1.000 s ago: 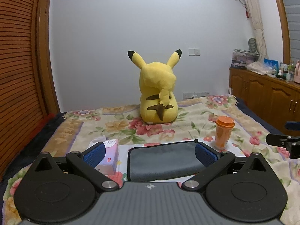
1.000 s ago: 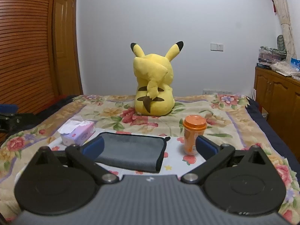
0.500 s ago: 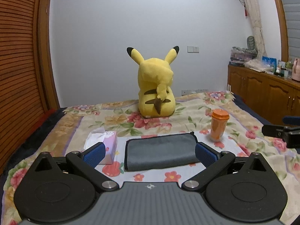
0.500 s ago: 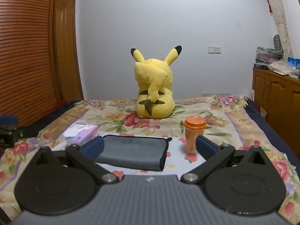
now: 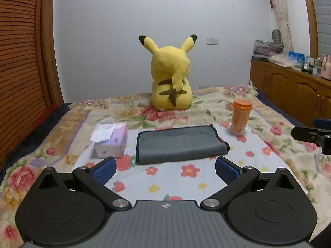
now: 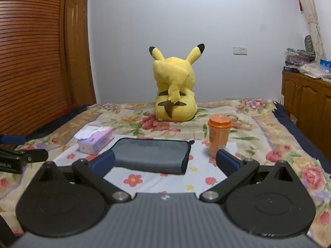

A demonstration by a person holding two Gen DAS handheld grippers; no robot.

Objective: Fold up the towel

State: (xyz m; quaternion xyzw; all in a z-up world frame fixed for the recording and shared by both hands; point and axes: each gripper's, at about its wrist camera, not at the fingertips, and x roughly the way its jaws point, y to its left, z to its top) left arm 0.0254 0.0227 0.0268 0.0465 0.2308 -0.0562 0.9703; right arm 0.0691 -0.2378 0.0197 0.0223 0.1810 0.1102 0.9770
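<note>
A grey towel with dark trim (image 5: 180, 143) lies folded flat on the flowered bedspread; it also shows in the right wrist view (image 6: 152, 154). My left gripper (image 5: 165, 170) is open and empty, held above the bed a short way in front of the towel. My right gripper (image 6: 165, 162) is open and empty, in front of the towel's right half. Each gripper shows at the edge of the other's view: the right one (image 5: 310, 135) and the left one (image 6: 22, 155).
A tissue box (image 5: 111, 139) sits left of the towel and an orange lidded cup (image 5: 240, 116) right of it. A yellow plush toy (image 5: 171, 82) sits behind. A wooden wardrobe (image 5: 22, 72) stands left, a wooden cabinet (image 5: 293, 91) right.
Both grippers have drawn back and up from the towel; it now lies farther ahead. The jaws stay open.
</note>
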